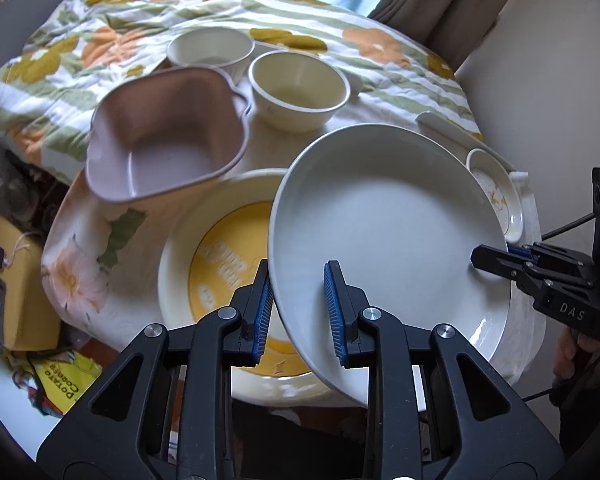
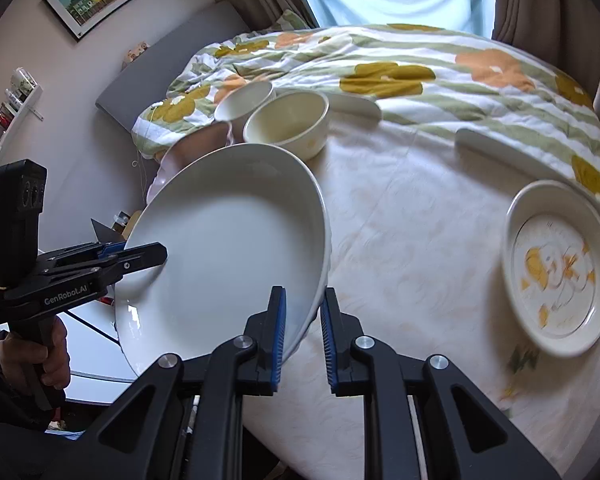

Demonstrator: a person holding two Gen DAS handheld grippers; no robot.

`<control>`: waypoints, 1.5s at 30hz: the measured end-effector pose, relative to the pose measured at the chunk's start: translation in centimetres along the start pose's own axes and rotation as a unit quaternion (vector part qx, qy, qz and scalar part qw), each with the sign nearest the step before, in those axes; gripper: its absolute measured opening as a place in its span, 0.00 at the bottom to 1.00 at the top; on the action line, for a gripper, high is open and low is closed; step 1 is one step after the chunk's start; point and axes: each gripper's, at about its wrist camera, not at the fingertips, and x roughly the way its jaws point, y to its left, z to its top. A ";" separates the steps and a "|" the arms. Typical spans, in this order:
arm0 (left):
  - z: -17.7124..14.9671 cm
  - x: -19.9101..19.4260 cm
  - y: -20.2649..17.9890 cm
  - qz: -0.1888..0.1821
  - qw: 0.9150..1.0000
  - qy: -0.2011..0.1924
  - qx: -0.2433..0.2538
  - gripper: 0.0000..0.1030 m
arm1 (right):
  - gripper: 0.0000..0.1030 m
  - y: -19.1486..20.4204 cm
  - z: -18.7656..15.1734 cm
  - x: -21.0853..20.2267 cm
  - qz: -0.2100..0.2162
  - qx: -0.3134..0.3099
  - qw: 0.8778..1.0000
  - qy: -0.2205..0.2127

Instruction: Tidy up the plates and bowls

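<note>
From the left wrist view, the left hand-held gripper (image 1: 298,312) is clamped almost shut on the near rim of a large, plain white glazed shallow plate (image 1: 392,236), one blue pad above the rim and one beneath. The right hand-held gripper (image 1: 496,258) pinches the opposite edge. The plate hangs tilted in the air over a wide cream plate with a yellow centre (image 1: 220,256) lying on the cloth-covered surface (image 1: 80,272). The glaze looks slick and each grip covers only a narrow strip of rim, so my worry is slippage — if the two hands drift apart or twist unevenly, the rim could slide out of one pair of pads and drop onto the yellow-centred plate, chipping both. A dusty-pink square plastic bowl (image 1: 164,136) sits close on the left, with two cream round bowls (image 1: 300,88) behind it; a careless swing could clip them.

From the right wrist view, the right hand-held gripper (image 2: 303,332) is likewise nearly closed on the plate's rim (image 2: 220,248), and the left hand-held gripper (image 2: 140,256), in a person's hand (image 2: 36,352), bites the far edge. Here the plate reaches past the surface's edge on the left — a fall there would likely go to the floor. A small cream saucer with orange flowers (image 2: 560,264) lies well apart on the right. The white plate itself looks clean, unmarked, deep-lipped and glossy.
</note>
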 end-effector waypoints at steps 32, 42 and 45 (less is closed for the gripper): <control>-0.4 6.2 4.0 0.032 0.985 0.064 0.158 0.22 | 0.15 4.3 -4.4 5.7 -0.076 0.132 0.988 -0.025; -1.5 5.9 2.0 0.122 0.963 0.030 0.239 0.22 | 0.15 5.8 -4.1 6.3 -0.124 0.098 0.987 -0.021; -1.4 5.8 2.0 0.124 0.963 0.028 0.239 0.22 | 0.15 6.1 -4.0 6.4 -0.136 0.091 0.986 -0.021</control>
